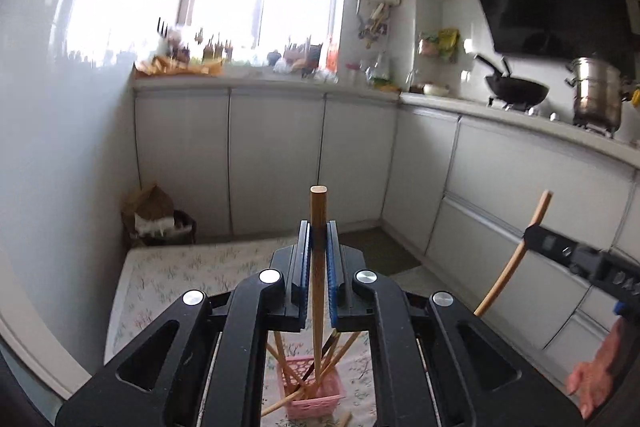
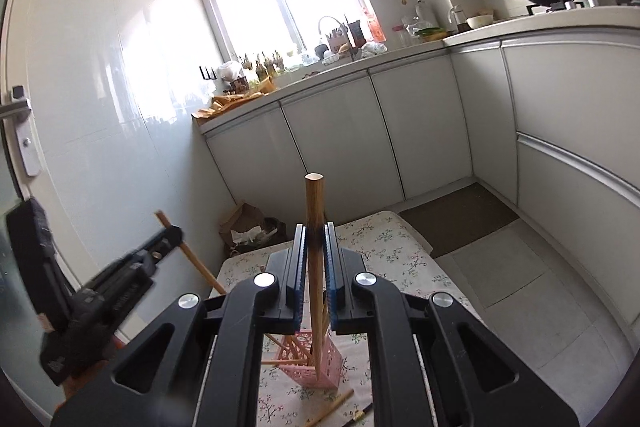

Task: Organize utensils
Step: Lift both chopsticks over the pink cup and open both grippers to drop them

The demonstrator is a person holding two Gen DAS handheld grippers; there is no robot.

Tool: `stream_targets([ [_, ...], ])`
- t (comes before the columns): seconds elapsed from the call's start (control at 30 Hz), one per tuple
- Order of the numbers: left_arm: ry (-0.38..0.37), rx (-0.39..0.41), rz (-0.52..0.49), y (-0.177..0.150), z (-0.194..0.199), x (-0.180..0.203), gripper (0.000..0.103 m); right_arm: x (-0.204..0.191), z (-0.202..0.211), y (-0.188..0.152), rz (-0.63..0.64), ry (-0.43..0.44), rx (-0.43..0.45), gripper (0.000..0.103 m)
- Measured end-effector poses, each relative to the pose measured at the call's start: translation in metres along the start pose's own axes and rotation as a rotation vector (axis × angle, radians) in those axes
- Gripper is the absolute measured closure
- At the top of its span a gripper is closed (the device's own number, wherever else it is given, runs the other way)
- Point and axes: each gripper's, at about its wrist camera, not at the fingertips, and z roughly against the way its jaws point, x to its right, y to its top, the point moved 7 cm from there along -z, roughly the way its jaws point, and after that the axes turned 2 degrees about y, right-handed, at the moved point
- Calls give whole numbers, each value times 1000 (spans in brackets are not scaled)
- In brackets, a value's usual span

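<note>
My left gripper [image 1: 319, 241] is shut on a wooden chopstick [image 1: 318, 211] held upright, its lower end inside a pink slotted basket [image 1: 316, 393] that holds several chopsticks. My right gripper [image 2: 315, 241] is shut on another wooden chopstick [image 2: 314, 203], also upright, its tip in the same pink basket [image 2: 310, 359]. The right gripper [image 1: 568, 251] with its chopstick shows at the right of the left wrist view. The left gripper [image 2: 168, 233] shows at the left of the right wrist view. Loose chopsticks [image 2: 330, 407] lie on the cloth by the basket.
The basket stands on a table with a floral cloth [image 2: 396, 247]. White kitchen cabinets [image 1: 276, 159] run along the far and right sides. A wok [image 1: 516, 91] and a steel pot [image 1: 598, 95] sit on the stove. A bin with paper [image 1: 154, 215] stands in the corner.
</note>
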Motion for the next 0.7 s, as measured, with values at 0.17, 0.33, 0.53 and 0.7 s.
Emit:
stream_targets([
  [0.17,58,-19,36,-32,-18,-18,77,-2,-29,-13,4,4,-13,94],
  [0.33,74,121,114,-16,31,-35,57,-11,-44,-20,13,9,-5,94],
  [0.53,81,221,176,-4,81,-53,45,-27,-60,-25,32,15,-4,94],
  [0.7,85,229,180,0,89,-63,43,-35,-78,-40,68,-5,-12,94],
])
